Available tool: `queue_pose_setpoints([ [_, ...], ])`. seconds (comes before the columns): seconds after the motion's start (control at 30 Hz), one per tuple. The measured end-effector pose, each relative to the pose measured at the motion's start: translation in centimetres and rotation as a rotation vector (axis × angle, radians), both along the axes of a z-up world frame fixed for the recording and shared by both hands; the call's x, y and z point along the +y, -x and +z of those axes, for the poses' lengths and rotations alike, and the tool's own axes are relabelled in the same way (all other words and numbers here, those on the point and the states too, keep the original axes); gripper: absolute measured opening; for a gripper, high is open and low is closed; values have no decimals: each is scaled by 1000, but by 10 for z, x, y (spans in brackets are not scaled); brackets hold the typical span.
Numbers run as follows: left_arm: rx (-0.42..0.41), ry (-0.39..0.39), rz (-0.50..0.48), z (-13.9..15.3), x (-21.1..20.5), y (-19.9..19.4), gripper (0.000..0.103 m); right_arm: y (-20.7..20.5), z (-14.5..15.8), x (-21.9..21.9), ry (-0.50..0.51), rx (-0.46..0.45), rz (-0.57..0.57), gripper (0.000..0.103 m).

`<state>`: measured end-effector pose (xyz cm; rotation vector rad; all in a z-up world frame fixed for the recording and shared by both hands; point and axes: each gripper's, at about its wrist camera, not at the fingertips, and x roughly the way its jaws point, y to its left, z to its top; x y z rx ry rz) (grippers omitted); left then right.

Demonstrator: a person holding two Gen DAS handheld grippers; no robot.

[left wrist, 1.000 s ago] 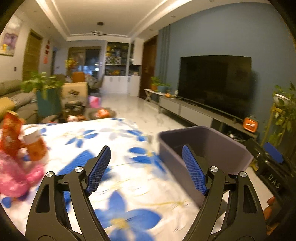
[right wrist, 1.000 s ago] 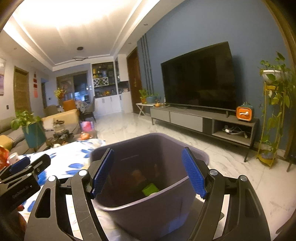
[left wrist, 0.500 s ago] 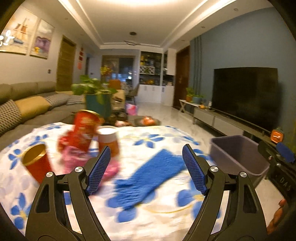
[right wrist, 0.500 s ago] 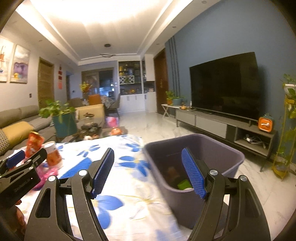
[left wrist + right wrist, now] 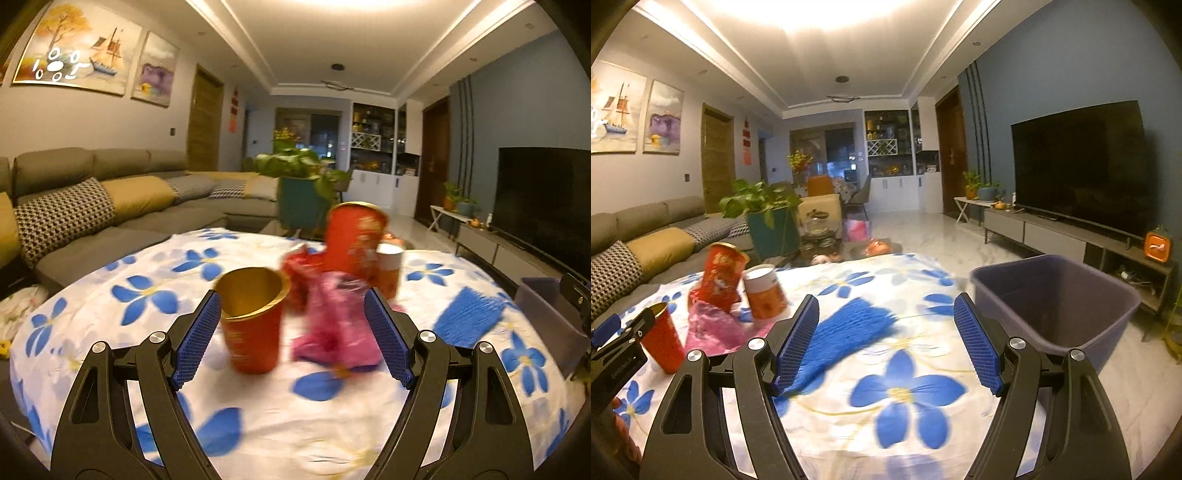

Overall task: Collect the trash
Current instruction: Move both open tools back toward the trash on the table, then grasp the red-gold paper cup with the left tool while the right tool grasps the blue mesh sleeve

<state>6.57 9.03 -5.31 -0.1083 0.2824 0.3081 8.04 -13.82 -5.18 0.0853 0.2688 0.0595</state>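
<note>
On the flowered tablecloth (image 5: 901,398), bare cloth lies ahead of the right gripper (image 5: 886,343), jaws spread on nothing; the purple bin (image 5: 1056,306) stands past the table's right edge. The left gripper (image 5: 291,336), also spread and empty, faces the trash cluster at the left: 2 red cups (image 5: 255,325) (image 5: 354,240), 1 orange cup (image 5: 388,269), 1 pink wrapper (image 5: 336,328), 1 blue cloth (image 5: 849,332). A sofa (image 5: 110,206) and television (image 5: 1078,162) flank the room.

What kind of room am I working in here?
A home living room, by the look of it: a long sofa with cushions along one wall, a big television on a low cabinet opposite, and framed paintings above the sofa.
</note>
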Motion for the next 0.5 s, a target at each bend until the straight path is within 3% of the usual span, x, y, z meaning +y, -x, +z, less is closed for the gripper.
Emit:
queue_pose_setpoints([
  [0.2, 20, 24, 2, -7, 30, 4, 78, -7, -6, 22, 0, 28, 19, 74],
  [0.5, 109, 89, -41, -19, 51, -25, 78, -27, -15, 43, 24, 72, 33, 74],
])
